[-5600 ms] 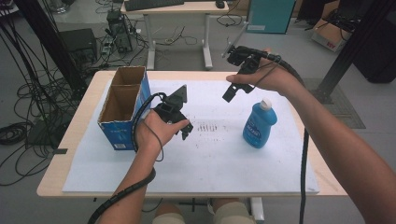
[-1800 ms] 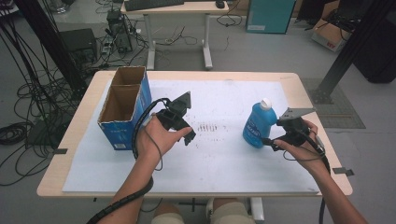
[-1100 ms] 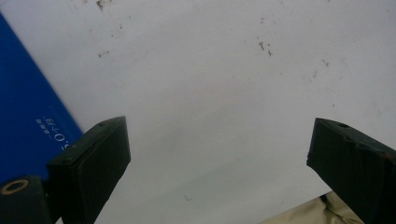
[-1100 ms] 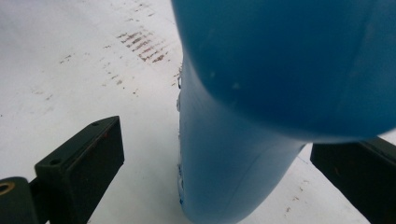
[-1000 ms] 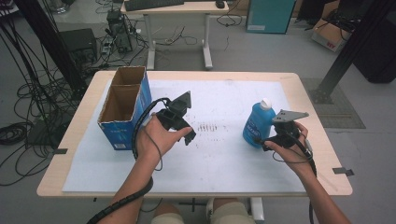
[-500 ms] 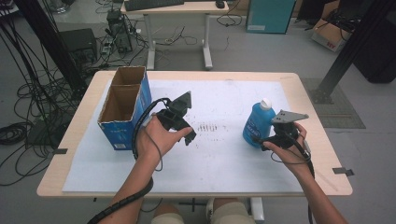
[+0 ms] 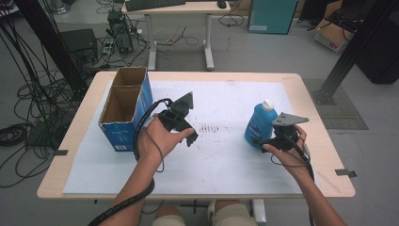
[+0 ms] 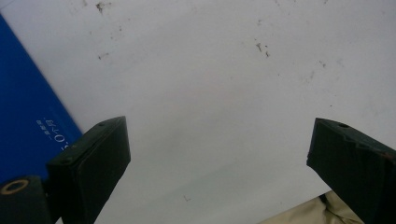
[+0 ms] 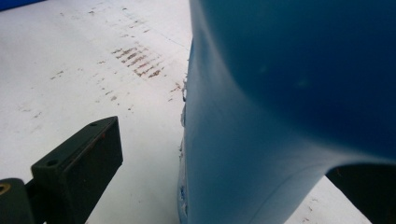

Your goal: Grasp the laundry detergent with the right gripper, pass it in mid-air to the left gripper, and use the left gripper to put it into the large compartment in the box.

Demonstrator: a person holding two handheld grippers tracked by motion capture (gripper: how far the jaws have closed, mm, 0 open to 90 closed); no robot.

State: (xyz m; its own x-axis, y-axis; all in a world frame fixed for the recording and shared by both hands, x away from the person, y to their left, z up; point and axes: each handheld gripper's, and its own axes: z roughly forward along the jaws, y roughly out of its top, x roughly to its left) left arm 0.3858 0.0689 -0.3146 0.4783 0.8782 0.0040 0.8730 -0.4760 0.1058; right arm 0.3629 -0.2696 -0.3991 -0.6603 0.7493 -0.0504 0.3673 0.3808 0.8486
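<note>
A blue bottle (image 7: 258,126) with a white cap stands upright on the white sheet at the right. My right gripper (image 7: 264,141) is at its lower right side, open, low over the table. In the right gripper view the bottle (image 9: 280,107) sits between the jaws of the right gripper (image 9: 219,186). The left fingertip (image 9: 77,165) stands apart from it, and the bottle partly hides the right one. My left gripper (image 7: 187,132) hangs open above the sheet beside the blue cardboard box (image 7: 123,106). Nothing is held by the left gripper (image 8: 217,158).
The open-topped box (image 8: 28,121) has two compartments and stands at the table's left. A white sheet (image 7: 221,155) with reddish smudges covers the wooden table (image 7: 75,141). Cables, a desk and dark stands surround the table on the floor.
My right gripper came down from high behind the bottle to its right side and closed in until the bottle stood between its jaws. The left gripper stayed put.
</note>
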